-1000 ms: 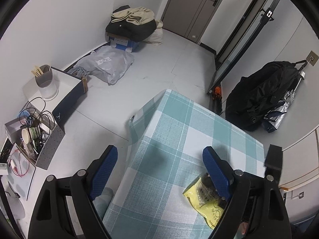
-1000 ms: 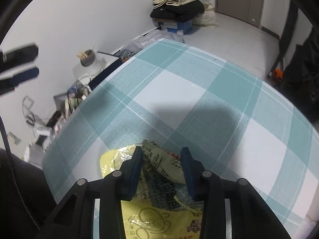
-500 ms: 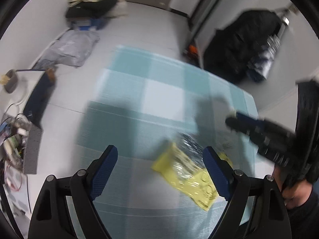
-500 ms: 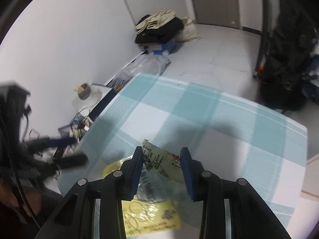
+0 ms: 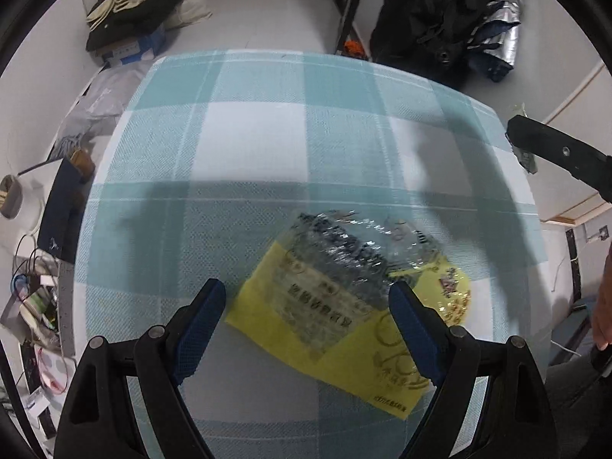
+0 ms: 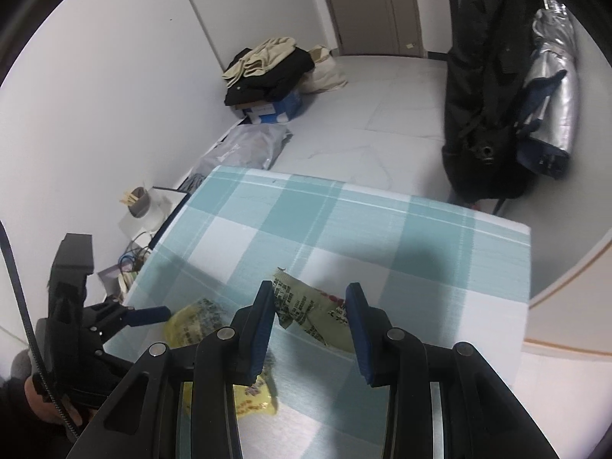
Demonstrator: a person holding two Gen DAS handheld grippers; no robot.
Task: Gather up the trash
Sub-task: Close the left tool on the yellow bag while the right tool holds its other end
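A yellow and clear snack bag [image 5: 344, 306] lies flat on the teal checked tablecloth [image 5: 267, 134]. My left gripper [image 5: 306, 306] is open, its fingers wide apart over the bag, above the table. My right gripper [image 6: 310, 306] is shut on a green printed wrapper [image 6: 306, 310] and holds it above the table. The yellow bag also shows in the right wrist view [image 6: 191, 325], below and left of the gripper. The right gripper's finger [image 5: 554, 153] shows at the right edge of the left wrist view with a scrap of the wrapper [image 5: 526, 157].
A black bag [image 6: 489, 95] and a silver roll [image 6: 554, 76] stand on the floor beyond the table. A pile of clothes on a blue box [image 6: 267, 76] sits by the wall. A low shelf with a cup and cables [image 6: 141, 210] is left of the table.
My right gripper has lifted the green wrapper up off the table. My left gripper has swung from the table's left side to above the yellow bag.
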